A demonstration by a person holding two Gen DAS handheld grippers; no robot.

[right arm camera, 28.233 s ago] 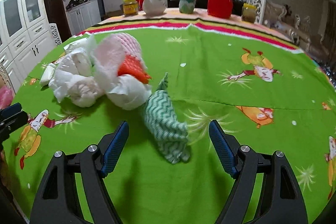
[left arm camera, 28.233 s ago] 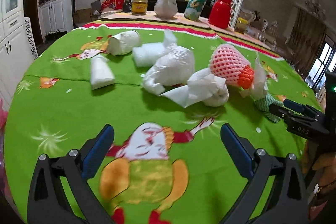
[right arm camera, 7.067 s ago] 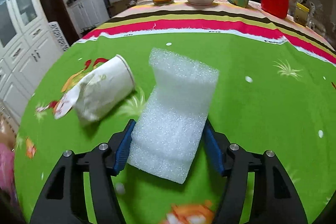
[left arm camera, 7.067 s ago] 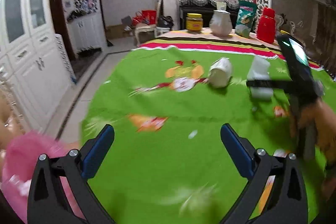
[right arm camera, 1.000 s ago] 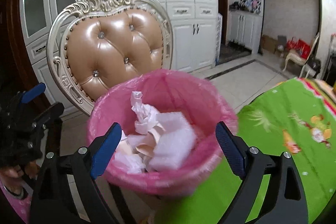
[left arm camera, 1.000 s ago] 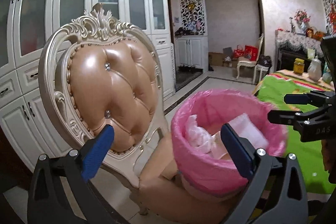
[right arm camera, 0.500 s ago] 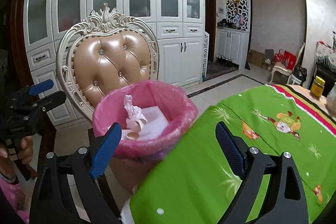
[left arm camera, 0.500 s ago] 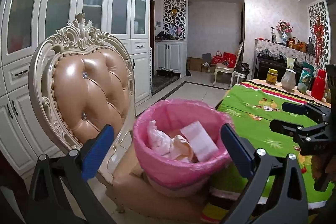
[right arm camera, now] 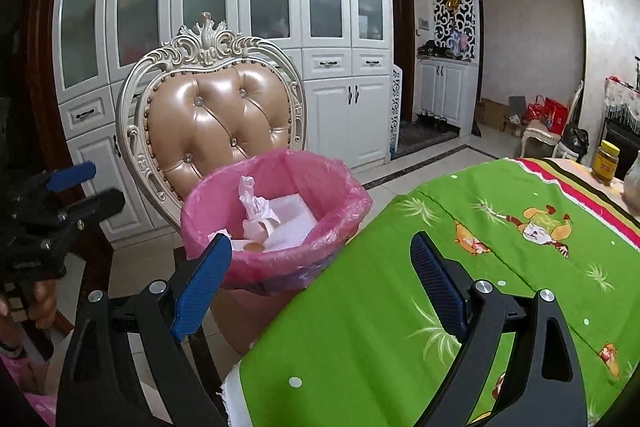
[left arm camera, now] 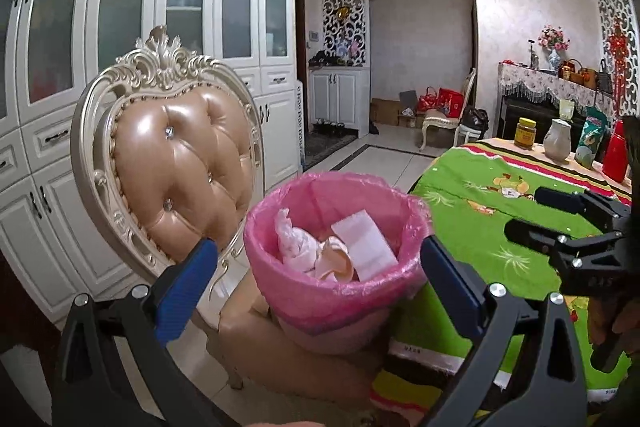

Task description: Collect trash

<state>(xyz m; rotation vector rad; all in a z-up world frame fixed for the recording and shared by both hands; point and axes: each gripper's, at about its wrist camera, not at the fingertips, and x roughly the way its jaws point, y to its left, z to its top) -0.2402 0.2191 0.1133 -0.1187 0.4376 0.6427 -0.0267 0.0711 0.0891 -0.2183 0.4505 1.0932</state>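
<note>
A bin lined with a pink bag (left arm camera: 316,291) stands on a chair seat beside the green table; it also shows in the right wrist view (right arm camera: 332,199). It holds crumpled tissue (left arm camera: 294,241), a white foam sheet (left arm camera: 362,245) and other scraps. My left gripper (left arm camera: 318,269) is open and empty, with the bin between its fingers in view. My right gripper (right arm camera: 320,273) is open and empty, above the table's edge near the bin. The right gripper also shows in the left wrist view (left arm camera: 532,215), and the left gripper in the right wrist view (right arm camera: 86,187).
A tufted tan chair with an ornate cream frame (left arm camera: 176,155) stands behind the bin. The table has a green cartoon cloth (right arm camera: 460,267). A yellow jar (left arm camera: 526,133), a white jug (left arm camera: 558,145), a green packet (left arm camera: 588,145) and a red container (left arm camera: 616,157) stand at its far side. White cabinets (right arm camera: 340,67) line the wall.
Both grippers have drawn back from the bin, which looks smaller and farther. The right wrist view has swung right, showing more of the green table. Both stay open and empty.
</note>
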